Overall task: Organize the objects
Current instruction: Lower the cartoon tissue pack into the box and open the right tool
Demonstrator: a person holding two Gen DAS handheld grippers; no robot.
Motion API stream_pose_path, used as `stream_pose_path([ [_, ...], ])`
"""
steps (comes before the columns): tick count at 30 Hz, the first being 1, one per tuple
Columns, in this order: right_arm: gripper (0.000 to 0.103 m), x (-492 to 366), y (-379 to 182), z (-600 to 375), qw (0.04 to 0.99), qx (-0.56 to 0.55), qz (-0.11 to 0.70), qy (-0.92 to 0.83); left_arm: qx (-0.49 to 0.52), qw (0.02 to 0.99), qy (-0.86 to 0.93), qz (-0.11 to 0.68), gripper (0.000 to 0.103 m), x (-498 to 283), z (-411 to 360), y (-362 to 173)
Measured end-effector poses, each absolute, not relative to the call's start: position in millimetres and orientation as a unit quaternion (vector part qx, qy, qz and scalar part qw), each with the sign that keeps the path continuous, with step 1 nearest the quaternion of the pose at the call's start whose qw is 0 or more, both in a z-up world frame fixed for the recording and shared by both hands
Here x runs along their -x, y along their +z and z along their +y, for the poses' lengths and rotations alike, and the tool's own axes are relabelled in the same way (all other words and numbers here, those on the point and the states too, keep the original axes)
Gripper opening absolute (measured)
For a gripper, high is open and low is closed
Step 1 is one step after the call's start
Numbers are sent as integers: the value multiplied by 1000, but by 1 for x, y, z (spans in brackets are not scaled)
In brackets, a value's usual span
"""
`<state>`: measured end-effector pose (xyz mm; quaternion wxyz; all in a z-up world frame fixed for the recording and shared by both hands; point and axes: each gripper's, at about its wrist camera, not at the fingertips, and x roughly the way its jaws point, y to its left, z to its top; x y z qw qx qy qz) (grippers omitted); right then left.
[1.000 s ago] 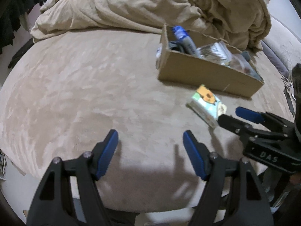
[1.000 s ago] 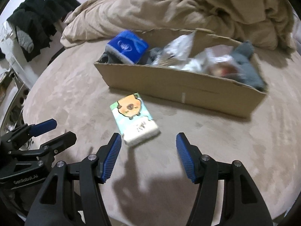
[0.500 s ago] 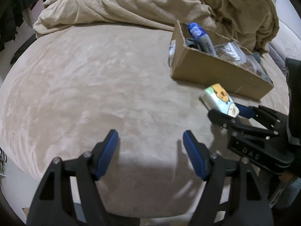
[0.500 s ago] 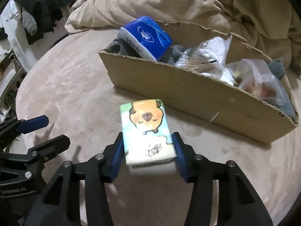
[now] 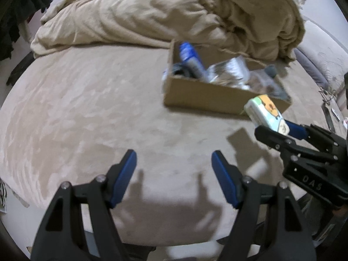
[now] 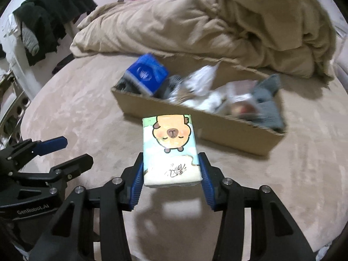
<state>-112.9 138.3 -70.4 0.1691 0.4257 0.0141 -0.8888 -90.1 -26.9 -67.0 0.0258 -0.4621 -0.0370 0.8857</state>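
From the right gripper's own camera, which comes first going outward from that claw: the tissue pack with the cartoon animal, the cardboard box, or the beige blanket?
1. Tissue pack: clamped between the right gripper's fingers, dead ahead.
2. Cardboard box: just beyond the pack, on the bed, slightly to the right.
3. Beige blanket: heaped behind the box, at the far side of the bed.

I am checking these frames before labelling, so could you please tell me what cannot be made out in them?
- Contents of the cardboard box: motion-blurred in both views; beyond the blue pack, items are unidentifiable.
- Box's far end, left wrist view: covered by the tissue pack in the right gripper.
- Dark clothes, right wrist view: too distorted at the edge.
- Left gripper: open, holding nothing.
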Motion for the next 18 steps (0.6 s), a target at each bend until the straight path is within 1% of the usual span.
stream_pose_path([
  [9,49,118,-34,164,152,-395,2,-906,444,50,894,-21,73,107,1,-36],
  [18,49,163,-29,172,136,-390,-3,-911,413,47,909,10,73,139,15,-14],
])
